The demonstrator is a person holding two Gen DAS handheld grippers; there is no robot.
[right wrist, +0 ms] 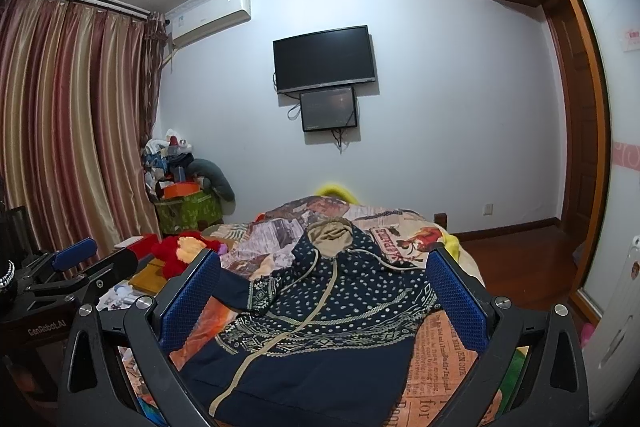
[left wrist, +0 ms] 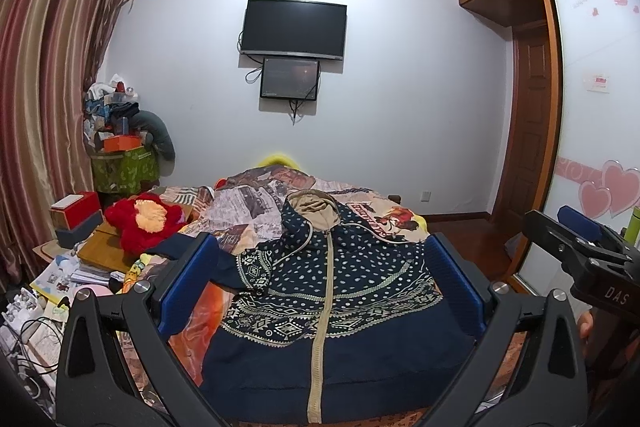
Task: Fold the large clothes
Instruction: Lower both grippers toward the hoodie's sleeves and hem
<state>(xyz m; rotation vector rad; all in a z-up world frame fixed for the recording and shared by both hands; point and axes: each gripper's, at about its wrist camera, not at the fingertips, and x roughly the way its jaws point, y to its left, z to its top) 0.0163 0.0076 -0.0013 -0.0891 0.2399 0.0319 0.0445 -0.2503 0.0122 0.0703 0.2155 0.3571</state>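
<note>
A navy patterned hoodie (left wrist: 332, 291) with a beige zipper and beige-lined hood lies face up on the bed, hood toward the far wall; it also shows in the right wrist view (right wrist: 320, 311). Its left sleeve (left wrist: 224, 267) is folded in over the chest. My left gripper (left wrist: 324, 275) is open and empty, held above the hoodie's lower half. My right gripper (right wrist: 324, 287) is open and empty, above the hoodie's right side. Each gripper appears in the other's view, the right one (left wrist: 580, 247) and the left one (right wrist: 68, 267).
The bed has a newspaper-print cover (left wrist: 256, 203). A red plush toy (left wrist: 144, 223) and boxes and papers (left wrist: 76, 223) lie left of the bed. Curtains (left wrist: 44, 87) hang left. A wardrobe (left wrist: 592, 99) stands right, with wooden floor (right wrist: 520, 259) beside the bed.
</note>
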